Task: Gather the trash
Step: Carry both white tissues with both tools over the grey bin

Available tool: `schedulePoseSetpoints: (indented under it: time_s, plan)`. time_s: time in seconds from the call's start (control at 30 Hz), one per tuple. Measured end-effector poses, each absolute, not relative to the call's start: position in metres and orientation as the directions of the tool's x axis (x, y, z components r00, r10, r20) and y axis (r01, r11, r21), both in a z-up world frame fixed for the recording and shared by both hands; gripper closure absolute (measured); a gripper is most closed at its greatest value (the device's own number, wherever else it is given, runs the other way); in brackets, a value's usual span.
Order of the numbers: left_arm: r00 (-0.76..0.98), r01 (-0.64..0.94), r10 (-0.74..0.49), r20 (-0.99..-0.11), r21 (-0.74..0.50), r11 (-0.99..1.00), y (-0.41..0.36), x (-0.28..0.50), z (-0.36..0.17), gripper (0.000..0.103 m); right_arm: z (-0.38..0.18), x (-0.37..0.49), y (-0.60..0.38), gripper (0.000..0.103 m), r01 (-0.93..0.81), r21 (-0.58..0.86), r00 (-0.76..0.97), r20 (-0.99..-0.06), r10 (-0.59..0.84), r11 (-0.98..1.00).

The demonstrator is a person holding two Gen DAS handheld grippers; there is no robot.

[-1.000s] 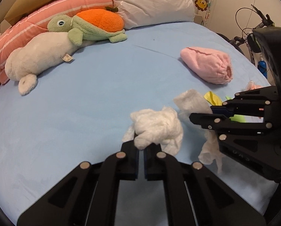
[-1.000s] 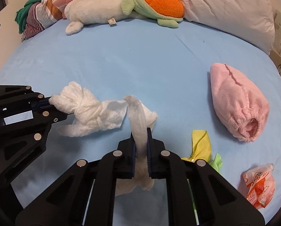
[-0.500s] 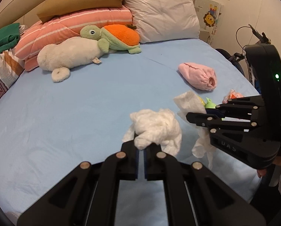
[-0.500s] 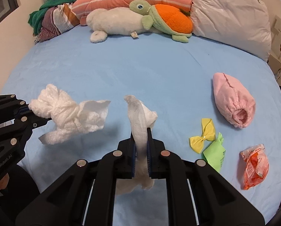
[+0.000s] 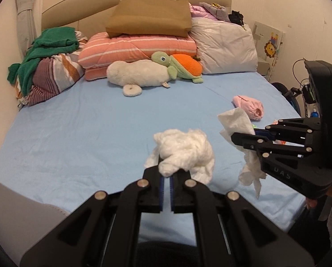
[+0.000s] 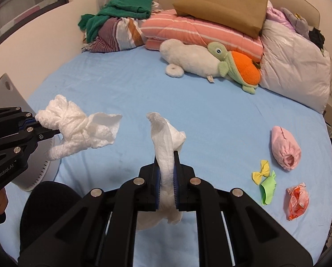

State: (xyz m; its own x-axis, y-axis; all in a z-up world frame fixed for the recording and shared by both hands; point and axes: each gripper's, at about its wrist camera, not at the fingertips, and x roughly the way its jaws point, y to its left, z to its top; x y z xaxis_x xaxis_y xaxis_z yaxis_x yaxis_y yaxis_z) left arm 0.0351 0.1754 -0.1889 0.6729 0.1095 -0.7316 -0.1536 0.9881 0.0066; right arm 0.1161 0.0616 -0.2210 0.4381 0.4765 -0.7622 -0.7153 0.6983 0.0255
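Note:
My left gripper [image 5: 166,174] is shut on a crumpled white tissue wad [image 5: 183,153], held in the air above the near edge of the blue bed [image 5: 88,129]; it also shows in the right wrist view [image 6: 76,131]. My right gripper [image 6: 166,155] is shut on a long white tissue [image 6: 166,142], also lifted off the bed; the left wrist view shows it at the right [image 5: 239,124]. An orange wrapper [image 6: 297,200], a green wrapper [image 6: 268,189] and a yellow bow [image 6: 260,171] lie on the bed at the right.
A pink rolled cloth [image 6: 285,149] lies near the wrappers. Plush toys [image 5: 143,73], pillows and a brown paper bag [image 5: 148,17] fill the head of the bed. A grey bin-like object [image 6: 27,171] stands at the bed's left foot. A bicycle [image 5: 299,93] stands at the right.
Both grippers have pulled back and risen away from the bed with their tissues still held. More of the room and the bed's foot has come into view.

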Motion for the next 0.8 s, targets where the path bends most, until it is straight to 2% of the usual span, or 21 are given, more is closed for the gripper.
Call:
schedulePoseSetpoints:
  time_s: [0.37,0.8]
  plan:
    - [0.709,-0.341,0.316,-0.630,0.086,0.936,0.208,-0.079,-0.107,0.099,-0.149,0.025,0.122,0.094,-0.863,0.032,0.355,-0.671,0.651,0.503]
    - [0.620,-0.536,0.485,-0.617,0.118,0.836,0.253,-0.177,-0.067,0.099,-0.089,-0.053,0.178,0.094,-0.959,0.054,0.189,-0.612,0.768,0.279]
